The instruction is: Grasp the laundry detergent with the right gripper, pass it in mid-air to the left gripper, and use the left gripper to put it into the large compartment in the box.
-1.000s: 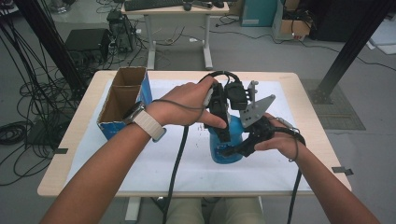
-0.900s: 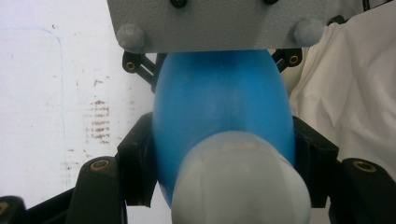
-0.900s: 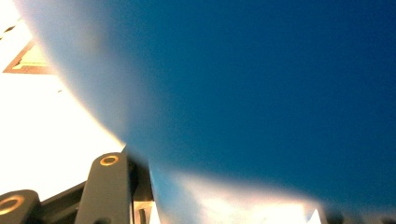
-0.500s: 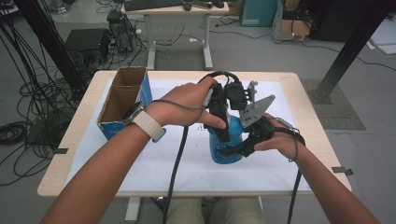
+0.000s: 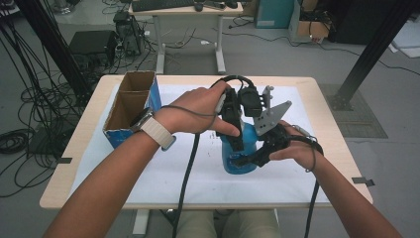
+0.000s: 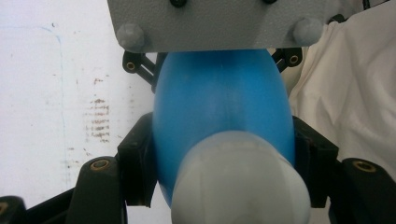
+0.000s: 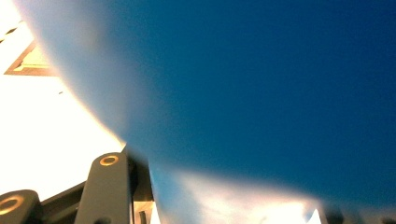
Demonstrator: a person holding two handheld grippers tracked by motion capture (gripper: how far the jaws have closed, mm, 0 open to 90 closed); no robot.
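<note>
A blue bottle (image 5: 246,137) with a white cap stands upright on the white sheet near the table's middle. My left gripper (image 5: 236,143) comes down from above, and its black jaws press both sides of the bottle's shoulder just below the cap. In the left gripper view the bottle (image 6: 219,102) and its cap (image 6: 240,186) sit between the pads, left gripper (image 6: 222,168) shut on it. My right gripper (image 5: 247,158) clamps the bottle's lower body from the right. The bottle (image 7: 257,84) looms blurred in the right gripper view, with one finger (image 7: 109,186) beside it.
An open cardboard box (image 5: 130,106) with blue sides stands at the table's left. A white sheet (image 5: 148,163) covers most of the wooden tabletop (image 5: 86,134). Cables trail from both grippers toward the front edge. A desk and cable bundles lie beyond the table.
</note>
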